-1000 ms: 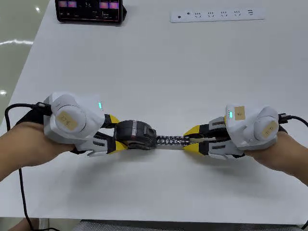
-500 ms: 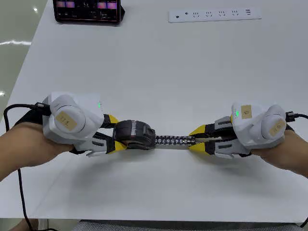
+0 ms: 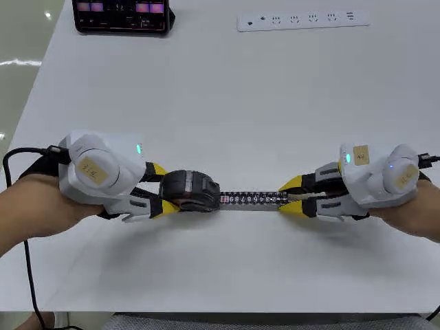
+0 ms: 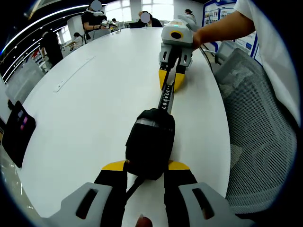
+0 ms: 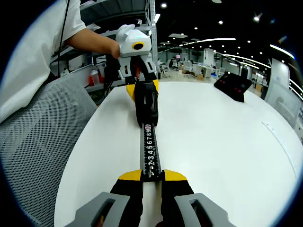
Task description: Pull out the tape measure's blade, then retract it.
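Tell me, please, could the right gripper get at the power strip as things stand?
Probably not yet: the right gripper is shut on the blade, stretched from the tape measure that the left gripper clamps. Nothing stands on the table between it and the power strip, though.

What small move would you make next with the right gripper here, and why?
Probably draw the right gripper away from the left gripper along the blade: its jaws pinch the blade's tip, the left holds the tape measure, and little blade is out.

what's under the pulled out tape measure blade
Bare white table lies under the blade. The blade's end is covered by the right gripper, whose jaws are shut on it.
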A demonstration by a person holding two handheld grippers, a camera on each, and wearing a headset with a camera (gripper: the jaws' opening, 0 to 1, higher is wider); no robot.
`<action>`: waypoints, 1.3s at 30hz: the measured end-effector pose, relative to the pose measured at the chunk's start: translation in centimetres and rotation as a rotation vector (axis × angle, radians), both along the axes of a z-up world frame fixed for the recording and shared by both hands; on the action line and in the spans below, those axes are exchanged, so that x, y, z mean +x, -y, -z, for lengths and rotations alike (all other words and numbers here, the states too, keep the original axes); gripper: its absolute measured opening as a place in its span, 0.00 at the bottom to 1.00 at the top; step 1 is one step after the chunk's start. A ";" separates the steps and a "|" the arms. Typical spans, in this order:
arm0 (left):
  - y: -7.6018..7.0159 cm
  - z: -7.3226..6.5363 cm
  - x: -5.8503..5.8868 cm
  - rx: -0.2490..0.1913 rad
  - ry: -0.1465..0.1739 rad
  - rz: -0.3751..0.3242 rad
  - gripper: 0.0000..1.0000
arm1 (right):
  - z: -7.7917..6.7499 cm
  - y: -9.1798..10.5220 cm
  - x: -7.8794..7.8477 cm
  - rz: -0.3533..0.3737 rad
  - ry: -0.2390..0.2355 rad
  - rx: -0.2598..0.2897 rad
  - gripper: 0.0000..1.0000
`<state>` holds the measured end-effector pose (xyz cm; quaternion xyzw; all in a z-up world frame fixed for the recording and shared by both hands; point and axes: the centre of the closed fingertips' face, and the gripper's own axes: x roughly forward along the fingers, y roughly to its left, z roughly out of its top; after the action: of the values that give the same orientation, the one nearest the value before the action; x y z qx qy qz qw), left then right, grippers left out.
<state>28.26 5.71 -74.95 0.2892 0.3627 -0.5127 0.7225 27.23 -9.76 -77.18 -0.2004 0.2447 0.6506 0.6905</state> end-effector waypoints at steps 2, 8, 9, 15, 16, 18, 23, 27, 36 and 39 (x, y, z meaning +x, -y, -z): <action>0.0 0.0 0.0 0.000 0.000 -0.001 0.24 | -0.1 0.2 0.0 -0.001 0.001 -0.003 0.10; 0.1 0.0 -0.1 -0.001 0.001 -0.001 0.24 | 0.1 0.8 -0.1 0.001 -0.001 -0.013 0.10; 0.1 0.0 -0.1 -0.001 0.001 -0.001 0.24 | 0.1 0.9 -0.1 0.001 0.000 -0.014 0.10; 0.1 0.1 -0.2 0.000 0.001 -0.001 0.24 | 0.1 1.8 -0.2 0.004 0.000 -0.026 0.10; 0.1 0.1 -0.2 0.000 0.001 -0.001 0.24 | 0.1 1.8 -0.2 0.005 0.000 -0.027 0.10; 0.1 0.1 -0.2 0.000 0.001 -0.002 0.24 | 0.1 2.0 -0.2 0.005 0.000 -0.031 0.10; 0.1 0.0 -0.2 -0.001 0.001 -0.004 0.24 | 0.1 2.4 -0.1 0.005 0.004 -0.037 0.10; 0.1 0.0 -0.1 -0.002 0.001 -0.005 0.24 | 0.0 2.7 -0.1 0.003 0.008 -0.043 0.10; 0.1 0.0 -0.2 -0.002 0.002 -0.013 0.24 | 0.0 3.4 0.2 0.000 0.016 -0.056 0.10; 0.1 0.0 -0.1 -0.001 0.003 -0.014 0.24 | 0.0 3.6 0.3 -0.002 0.018 -0.061 0.10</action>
<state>28.13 5.64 -74.97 0.2869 0.3635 -0.5074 0.7267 27.54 -13.39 -77.17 -0.2273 0.2581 0.6416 0.6857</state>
